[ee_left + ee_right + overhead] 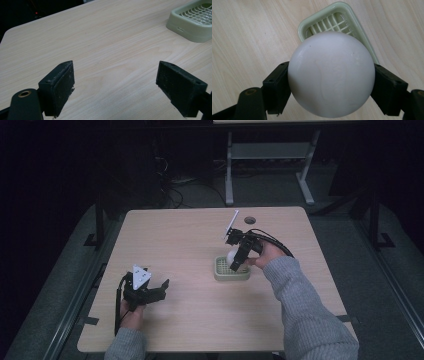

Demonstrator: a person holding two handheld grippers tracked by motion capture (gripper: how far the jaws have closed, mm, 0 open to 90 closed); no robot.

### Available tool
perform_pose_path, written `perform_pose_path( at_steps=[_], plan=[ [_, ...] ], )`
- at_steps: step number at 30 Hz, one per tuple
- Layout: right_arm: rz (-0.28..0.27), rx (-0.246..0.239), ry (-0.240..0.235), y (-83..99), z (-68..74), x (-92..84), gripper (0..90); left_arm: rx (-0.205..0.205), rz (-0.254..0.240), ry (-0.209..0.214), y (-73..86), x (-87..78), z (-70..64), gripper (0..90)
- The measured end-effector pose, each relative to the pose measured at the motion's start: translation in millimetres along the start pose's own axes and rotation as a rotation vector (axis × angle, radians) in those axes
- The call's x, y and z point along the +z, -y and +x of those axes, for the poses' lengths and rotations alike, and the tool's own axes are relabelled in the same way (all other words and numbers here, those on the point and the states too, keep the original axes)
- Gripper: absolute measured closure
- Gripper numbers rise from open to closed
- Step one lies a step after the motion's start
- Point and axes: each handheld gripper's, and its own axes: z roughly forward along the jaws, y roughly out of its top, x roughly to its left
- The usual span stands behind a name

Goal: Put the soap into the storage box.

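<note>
A white ball [331, 73] is clamped between the two black jaws of my right gripper [332, 85], which is shut on it. In the high view the right gripper [235, 262] holds the white ball [231, 256] just above a pale green slotted tray [220, 274] near the table's middle. That green tray [350, 18] lies directly beneath the ball in the right gripper view. My left gripper [159, 288] rests low at the table's front left, jaws wide apart with only bare wood between them. The left gripper [115, 85] looks toward the green tray [185, 27].
The light wood table [175, 240] has a round cable hole [249, 220] near its far edge. Beyond it stand a second table's white legs [229, 170] on a dark floor. Black frame posts flank the table.
</note>
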Motion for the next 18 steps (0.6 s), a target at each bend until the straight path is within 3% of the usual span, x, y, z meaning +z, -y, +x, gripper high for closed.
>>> perform_pose_path(
  at_steps=[18],
  plan=[
    [0.019,0.006,0.003,-8.4,-8.6,14.9,23.5,0.004,0.001,-0.003,0.2,-0.5,0.7,14.8]
  ],
)
